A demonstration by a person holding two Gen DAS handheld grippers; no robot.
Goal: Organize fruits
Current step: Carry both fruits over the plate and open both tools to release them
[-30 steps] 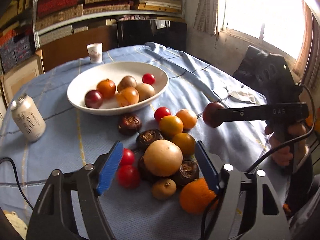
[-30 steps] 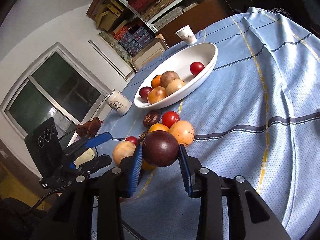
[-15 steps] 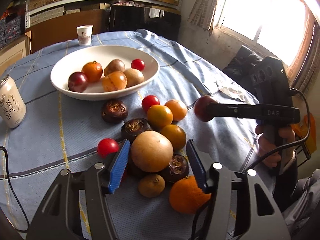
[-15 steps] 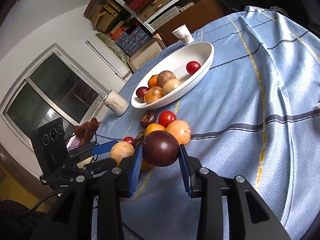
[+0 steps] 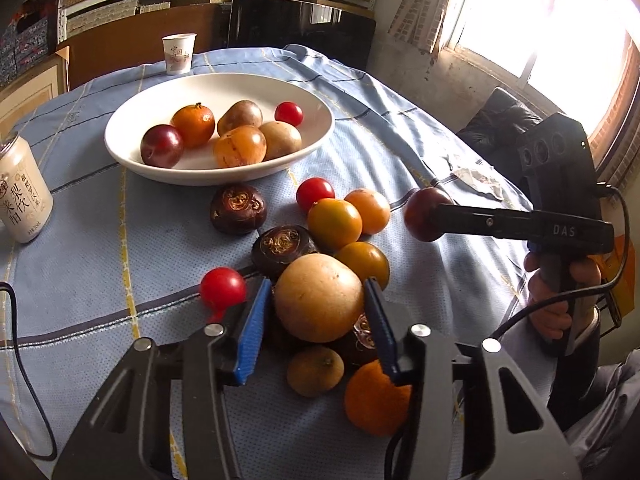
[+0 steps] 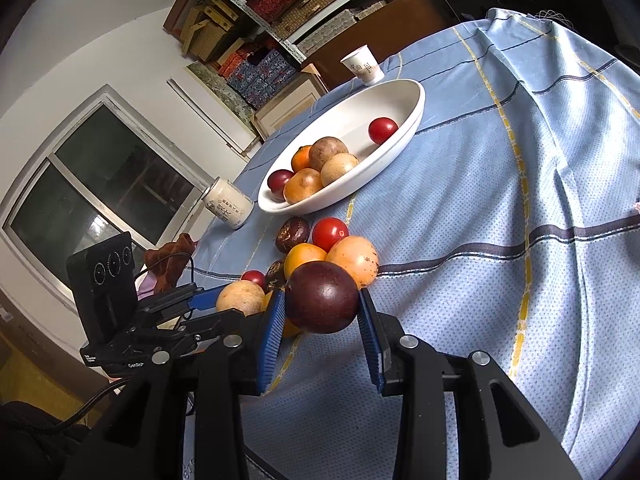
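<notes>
Now, working left to right across the desk (image 5: 400, 120). A can (image 5: 22, 196) stands at the far left, well apart from the fruit. The white bowl (image 5: 132, 148) holds six fruits; its right half is mostly bare, with only a cherry tomato (image 5: 289, 113) there.

Left claw (image 5: 316, 316): jaws closing around the large tan fruit (image 5: 318, 298), which sits atop the loose pile near the desk's front. Pads are just beside its flanks; firm contact not confirmed, so I count it as not yet gripped. Judgement: keep the pads centred on the widest part, as the fruit is round and could squirt forward. A red tomato (image 5: 223, 289) sits just outside the left pad and dark fruits lie under the target; lift straight up before travelling, or neighbours may roll.

Right claw (image 6: 322, 306): clamped on a dark purple fruit (image 6: 322, 296), held clear of the cloth beside the pile.

Room: open cloth between pile and bowl. The paper cup (image 5: 179, 54) stands behind the bowl. The pile lies near the front edge, so rollaways are a risk.
</notes>
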